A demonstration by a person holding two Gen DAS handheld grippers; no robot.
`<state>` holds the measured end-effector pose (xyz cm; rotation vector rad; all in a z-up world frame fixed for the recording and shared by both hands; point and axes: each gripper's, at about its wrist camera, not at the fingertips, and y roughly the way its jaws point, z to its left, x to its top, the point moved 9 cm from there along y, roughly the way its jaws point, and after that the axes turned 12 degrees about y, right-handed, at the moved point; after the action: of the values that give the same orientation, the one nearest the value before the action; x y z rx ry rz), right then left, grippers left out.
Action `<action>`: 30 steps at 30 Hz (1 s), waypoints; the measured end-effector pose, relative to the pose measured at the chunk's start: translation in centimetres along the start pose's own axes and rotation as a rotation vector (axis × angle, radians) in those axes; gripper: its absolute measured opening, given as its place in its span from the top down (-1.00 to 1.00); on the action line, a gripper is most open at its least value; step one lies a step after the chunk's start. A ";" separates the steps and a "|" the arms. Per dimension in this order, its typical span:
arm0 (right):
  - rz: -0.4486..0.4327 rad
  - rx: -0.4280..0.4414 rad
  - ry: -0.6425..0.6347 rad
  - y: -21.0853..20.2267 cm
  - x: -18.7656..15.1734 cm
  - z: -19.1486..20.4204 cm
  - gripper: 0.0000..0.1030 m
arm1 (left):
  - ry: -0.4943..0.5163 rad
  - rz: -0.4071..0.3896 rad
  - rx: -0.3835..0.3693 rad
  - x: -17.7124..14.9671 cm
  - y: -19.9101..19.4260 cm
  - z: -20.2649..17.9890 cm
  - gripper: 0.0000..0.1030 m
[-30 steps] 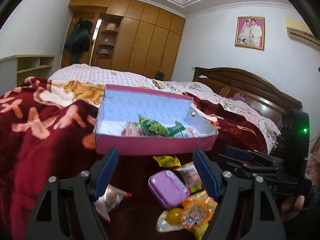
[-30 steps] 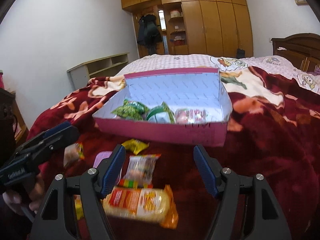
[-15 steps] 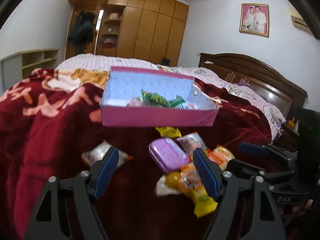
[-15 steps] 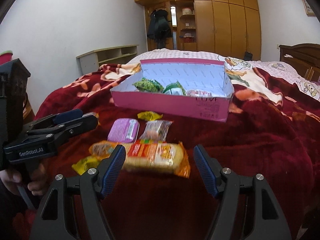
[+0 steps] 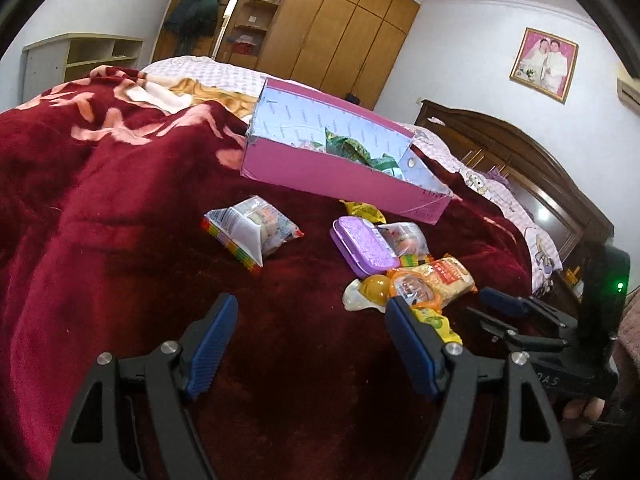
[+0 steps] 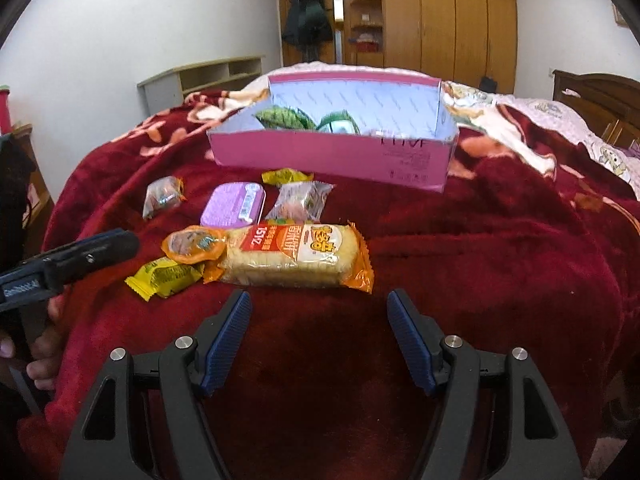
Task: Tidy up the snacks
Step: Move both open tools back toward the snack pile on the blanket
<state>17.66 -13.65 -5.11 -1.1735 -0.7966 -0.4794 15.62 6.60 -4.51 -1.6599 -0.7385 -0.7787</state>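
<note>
A pink box [image 6: 332, 156] [image 5: 340, 172] with green snack packets inside stands on the red blanket. In front of it lie loose snacks: a purple tin [image 6: 234, 204] [image 5: 362, 246], a long orange noodle pack [image 6: 296, 254] [image 5: 444, 274], a round orange jelly cup [image 6: 194, 244], yellow packets [image 6: 164, 276], a clear packet [image 6: 302, 200] and a small wrapped packet [image 6: 162, 196] [image 5: 254, 232]. My right gripper [image 6: 318, 336] is open and empty, just short of the noodle pack. My left gripper [image 5: 312, 344] is open and empty, near the snacks, and shows at the right view's left edge [image 6: 72, 260].
The red flowered blanket [image 6: 500, 260] covers the bed, which drops off at the near edge. A wooden headboard [image 5: 520, 160] is to the right, wardrobes [image 6: 440, 12] and a low shelf [image 6: 208, 76] behind. The right gripper's body [image 5: 560, 340] sits right of the snacks.
Both grippers have drawn back from the pink box and stayed open. The snack pile now lies beyond the fingertips instead of between them. The left view has tilted.
</note>
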 end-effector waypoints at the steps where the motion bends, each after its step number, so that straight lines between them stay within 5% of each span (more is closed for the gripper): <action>1: 0.004 -0.003 -0.002 0.1 0.0 0.0 -0.40 | 0.004 0.006 0.000 0.0 0.1 -0.1 -0.56; 13: 0.038 0.043 0.039 0.4 -0.1 -0.3 -0.40 | 0.026 -0.012 0.044 0.4 -0.6 -0.5 -0.56; 23: 0.049 0.061 0.058 0.4 0.0 -0.4 -0.40 | 0.205 -0.173 0.058 2.3 -4.2 -4.8 -0.49; 30: 0.053 0.069 0.066 0.5 0.1 -0.5 -0.40 | 0.337 -0.068 0.000 2.0 -1.9 -8.3 -0.49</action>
<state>18.18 -13.93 -5.39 -1.1072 -0.7181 -0.4413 14.32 -0.97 -0.32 -1.4594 -0.5575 -1.0740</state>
